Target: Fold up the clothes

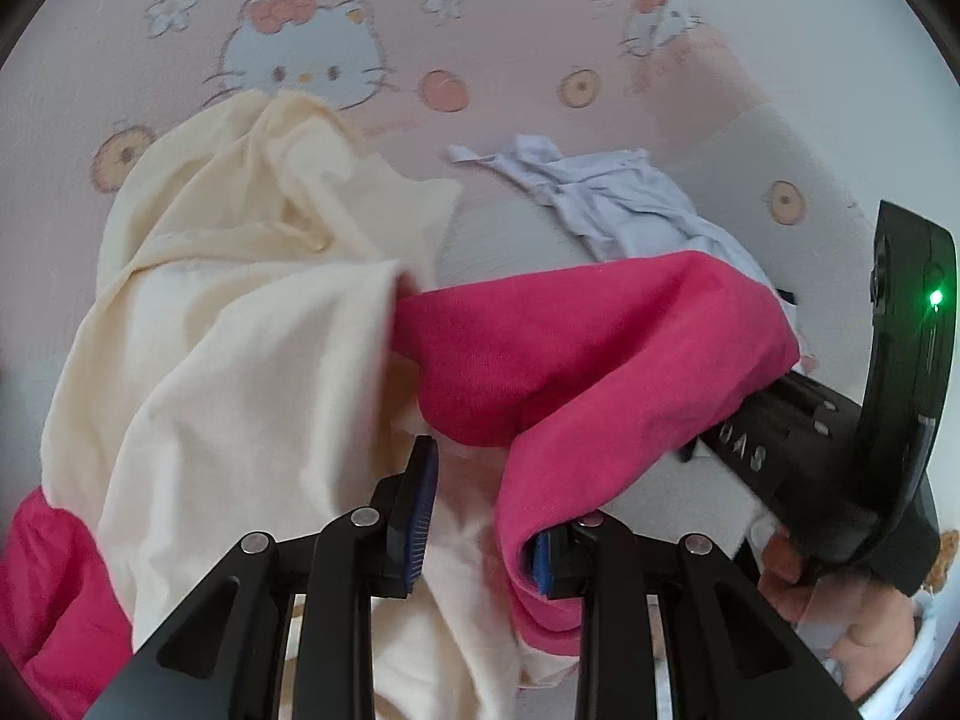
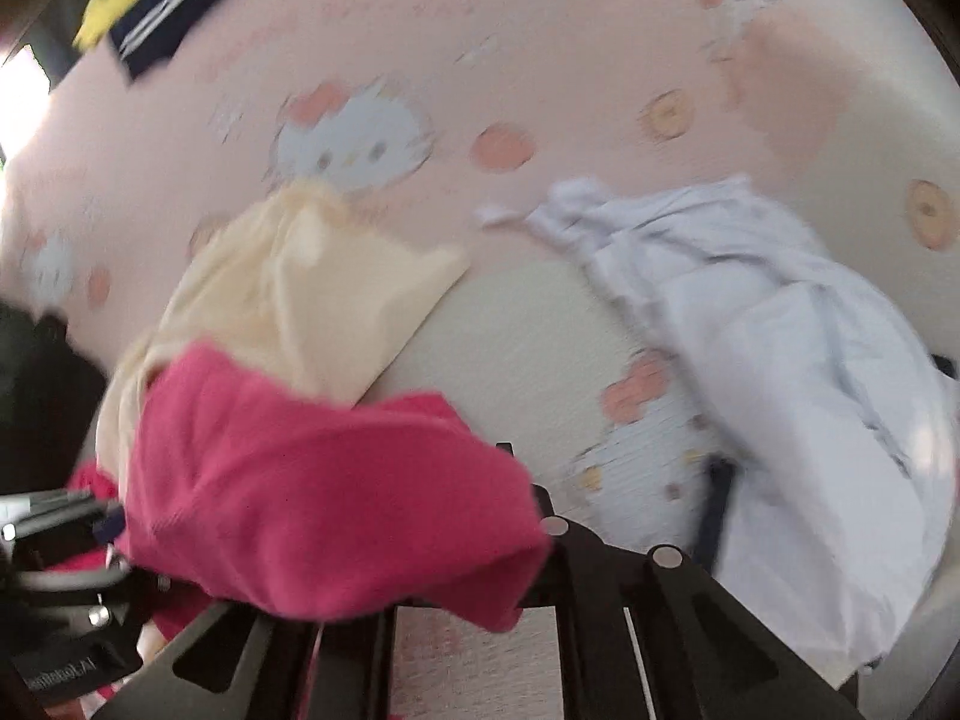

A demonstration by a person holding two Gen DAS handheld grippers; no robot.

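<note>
Left gripper [image 1: 480, 516] stood slightly parted, pink cloth [image 1: 570, 348] draped over its right finger, cream cloth [image 1: 240, 330] beside its left; we could not confirm pinch. Right gripper [image 2: 420, 588] was closed (tips buried under the pink cloth). White garment [image 2: 780, 324] lay apart on the printed sheet [image 2: 540, 60].

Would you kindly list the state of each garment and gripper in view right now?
pink and cream garment: bunched, pink part lifted off the bedsheet between both grippers.
white garment: crumpled, lying loose on the sheet.
left gripper: pink fabric draped over one finger; grip unclear.
right gripper: shut, fingertips hidden under pink fabric.
</note>
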